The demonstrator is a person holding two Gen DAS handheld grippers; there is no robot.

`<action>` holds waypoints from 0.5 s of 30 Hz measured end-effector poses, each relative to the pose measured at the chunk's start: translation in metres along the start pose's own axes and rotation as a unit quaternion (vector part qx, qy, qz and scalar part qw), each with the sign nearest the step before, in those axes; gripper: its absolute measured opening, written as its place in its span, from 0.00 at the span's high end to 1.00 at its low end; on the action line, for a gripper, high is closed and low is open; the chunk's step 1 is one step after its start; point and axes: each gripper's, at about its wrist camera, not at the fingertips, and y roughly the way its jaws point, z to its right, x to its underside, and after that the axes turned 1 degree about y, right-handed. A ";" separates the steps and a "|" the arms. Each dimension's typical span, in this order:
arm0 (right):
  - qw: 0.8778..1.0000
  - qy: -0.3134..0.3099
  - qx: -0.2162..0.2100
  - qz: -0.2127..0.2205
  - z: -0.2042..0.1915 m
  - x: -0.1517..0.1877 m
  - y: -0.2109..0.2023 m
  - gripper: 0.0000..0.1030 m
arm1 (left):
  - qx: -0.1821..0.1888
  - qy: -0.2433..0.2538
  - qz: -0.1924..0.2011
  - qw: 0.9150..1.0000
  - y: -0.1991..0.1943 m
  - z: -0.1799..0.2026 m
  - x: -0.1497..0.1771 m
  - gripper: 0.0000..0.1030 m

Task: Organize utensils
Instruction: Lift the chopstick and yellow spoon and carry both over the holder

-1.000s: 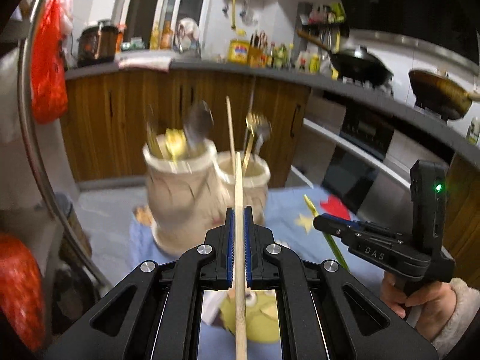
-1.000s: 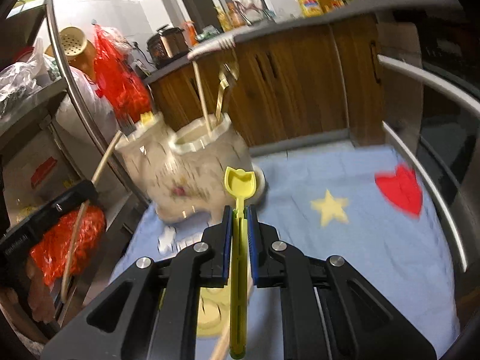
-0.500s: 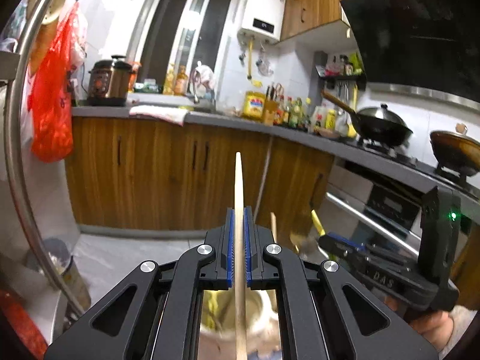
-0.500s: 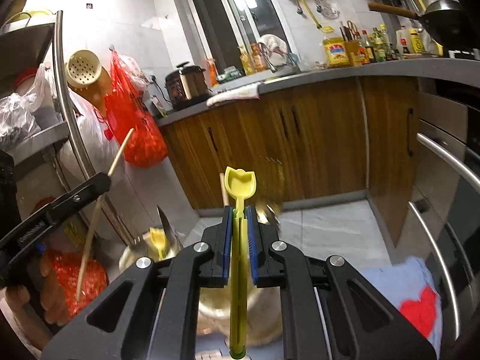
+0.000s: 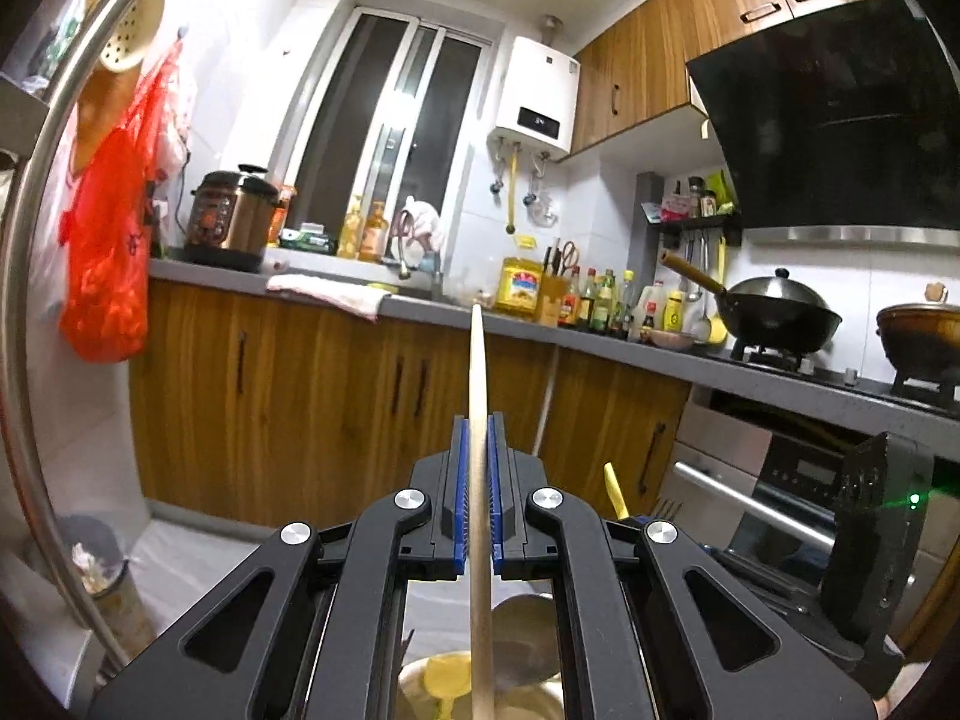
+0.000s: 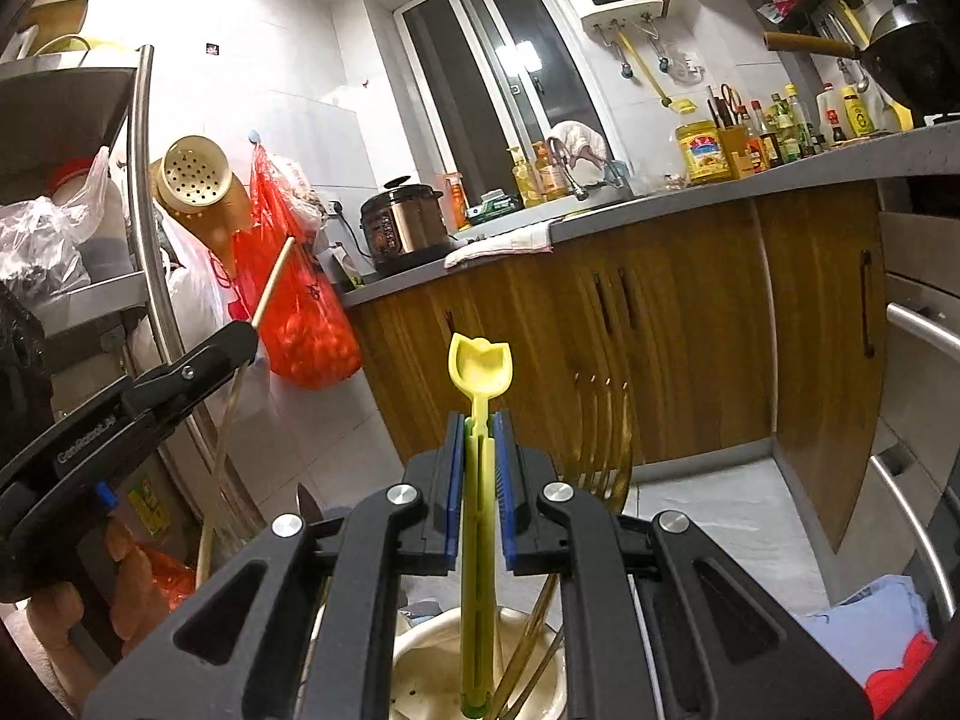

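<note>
My left gripper point(image 5: 477, 420) is shut on a wooden chopstick point(image 5: 478, 372) that stands upright between its blue pads. Below it I see the rim of a cream utensil holder point(image 5: 420, 681) with a metal spoon bowl point(image 5: 522, 636) and something yellow inside. My right gripper point(image 6: 479, 417) is shut on a yellow plastic utensil point(image 6: 480, 360) with a tulip-shaped end, pointing up. Its lower end hangs over a cream holder point(image 6: 420, 660) that carries a gold fork point(image 6: 600, 450). In the right wrist view the left gripper point(image 6: 240, 342) appears at the left with its chopstick point(image 6: 273, 282).
Wooden cabinets point(image 5: 300, 396) and a grey counter point(image 5: 660, 354) with a cooker, bottles and woks fill the background. A metal rack post point(image 6: 147, 240) and a red bag point(image 6: 300, 312) stand at the left. A blue cloth point(image 6: 870, 630) lies lower right. An oven handle point(image 5: 750, 510) is at the right.
Both grippers have risen and tilted up with their utensils; the holders dropped from mid-frame to the bottom edge, and the blue cloth has nearly left view. Both grips stayed closed.
</note>
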 end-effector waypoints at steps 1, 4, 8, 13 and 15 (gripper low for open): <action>1.000 -0.001 -0.001 0.002 0.000 0.002 0.000 0.90 | -0.001 0.001 0.002 1.000 0.000 0.000 0.001 0.94; 1.000 -0.012 -0.004 0.005 -0.002 0.009 -0.002 0.90 | 0.000 0.003 0.007 1.000 0.001 -0.001 0.005 0.94; 0.999 -0.031 -0.001 0.004 -0.009 0.016 -0.002 0.90 | 0.001 0.014 0.009 1.000 0.000 0.003 0.013 0.94; 0.999 -0.050 0.000 -0.010 -0.014 0.021 -0.006 0.90 | 0.007 0.017 -0.004 1.000 -0.005 0.002 0.020 0.94; 0.998 -0.053 0.001 -0.020 -0.013 0.024 -0.008 0.90 | 0.011 0.014 -0.015 1.000 -0.010 -0.001 0.023 0.94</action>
